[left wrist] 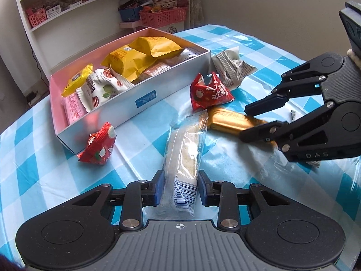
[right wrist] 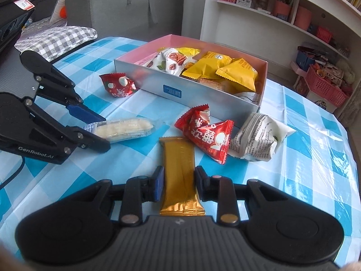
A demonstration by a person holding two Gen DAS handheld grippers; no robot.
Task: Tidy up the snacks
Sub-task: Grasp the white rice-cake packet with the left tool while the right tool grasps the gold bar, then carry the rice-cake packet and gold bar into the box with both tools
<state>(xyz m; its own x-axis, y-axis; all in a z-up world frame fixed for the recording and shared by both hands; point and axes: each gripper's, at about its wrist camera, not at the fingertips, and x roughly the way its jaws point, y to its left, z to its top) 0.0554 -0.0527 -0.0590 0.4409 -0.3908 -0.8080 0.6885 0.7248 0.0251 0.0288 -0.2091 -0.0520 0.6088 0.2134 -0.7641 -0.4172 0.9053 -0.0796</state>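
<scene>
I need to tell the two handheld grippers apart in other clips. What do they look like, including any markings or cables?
Both are black, with jointed linkage fingers, silver rivets, round side discs and a ribbed grey base. The left gripper has blue finger pads, white "GenRobot.AI" lettering on its side and a black cable trailing from it. The right gripper shows pale lettering ending "DAS" on its side; in its own view one pad is blue.
</scene>
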